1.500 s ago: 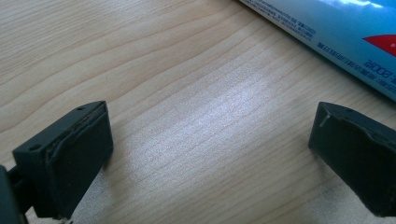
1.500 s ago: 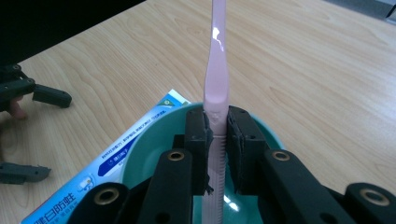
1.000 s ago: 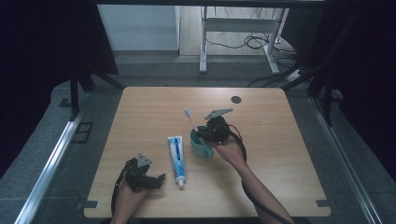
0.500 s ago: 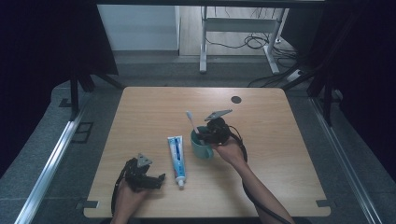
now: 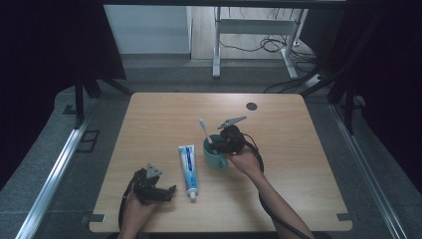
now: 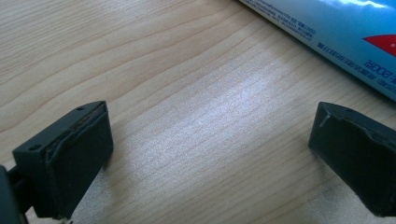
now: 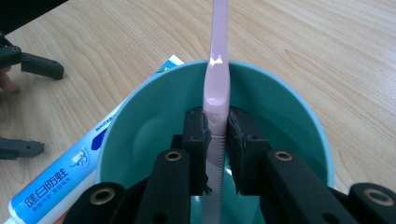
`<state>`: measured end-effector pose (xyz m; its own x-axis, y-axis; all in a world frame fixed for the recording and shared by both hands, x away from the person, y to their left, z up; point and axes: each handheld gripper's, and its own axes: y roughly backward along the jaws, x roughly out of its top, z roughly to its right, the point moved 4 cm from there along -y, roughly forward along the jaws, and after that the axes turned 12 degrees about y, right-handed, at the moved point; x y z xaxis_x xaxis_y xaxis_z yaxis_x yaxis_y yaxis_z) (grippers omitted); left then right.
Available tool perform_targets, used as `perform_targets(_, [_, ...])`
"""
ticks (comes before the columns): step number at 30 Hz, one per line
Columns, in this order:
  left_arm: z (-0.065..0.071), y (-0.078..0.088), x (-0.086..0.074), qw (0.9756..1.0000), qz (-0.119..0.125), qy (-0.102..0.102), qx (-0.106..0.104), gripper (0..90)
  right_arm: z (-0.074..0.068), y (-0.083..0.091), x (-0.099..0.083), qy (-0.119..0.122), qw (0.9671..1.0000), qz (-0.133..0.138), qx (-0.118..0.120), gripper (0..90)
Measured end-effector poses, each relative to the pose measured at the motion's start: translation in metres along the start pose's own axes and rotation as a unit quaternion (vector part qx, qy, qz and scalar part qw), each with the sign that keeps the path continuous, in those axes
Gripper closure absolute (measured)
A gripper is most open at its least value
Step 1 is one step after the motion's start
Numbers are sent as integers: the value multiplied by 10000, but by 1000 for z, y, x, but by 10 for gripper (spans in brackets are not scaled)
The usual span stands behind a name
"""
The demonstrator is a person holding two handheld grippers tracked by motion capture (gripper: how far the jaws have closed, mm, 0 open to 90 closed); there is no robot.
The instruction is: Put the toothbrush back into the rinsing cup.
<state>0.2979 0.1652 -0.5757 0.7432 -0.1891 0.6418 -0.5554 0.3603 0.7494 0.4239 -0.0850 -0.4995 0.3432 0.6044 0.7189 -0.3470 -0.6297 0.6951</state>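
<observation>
Pink toothbrush (image 7: 216, 88) stands near upright in the teal cup (image 7: 289, 112), long axis vertical, head up and leaning toward the counter's (image 5: 278, 124) far-left corner. Cup sits near the counter's middle. Right claw (image 7: 218, 140) over the cup mouth, jaws nearly shut, clamped on the ribbed handle. Toothpaste tube (image 5: 188, 167) lies flat just left of the cup, cap toward the near edge. Left claw (image 6: 210, 154) wide open, nothing in it, resting near the near-left corner beside the tube.
</observation>
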Motion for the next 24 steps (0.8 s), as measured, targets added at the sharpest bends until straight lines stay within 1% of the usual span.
perform_targets(4, [0, 0, 0, 10000, 1, 0, 0, 0, 0, 0, -1, 7, 10000, -21, -8, 748])
perform_targets(13, [0, 0, 0, 10000, 3, 4, -4, 0, -2, 4, 3, 133, 9999, 21, -97, 692])
perform_targets(20, [0, 0, 0, 10000, 4, 5, -5, 0, -4, 11, 7, 234, 9996, 86, -142, 614])
perform_targets(24, [0, 0, 0, 10000, 4, 4, -5, 0, -6, 14, 9, 312, 9994, 84, -130, 569])
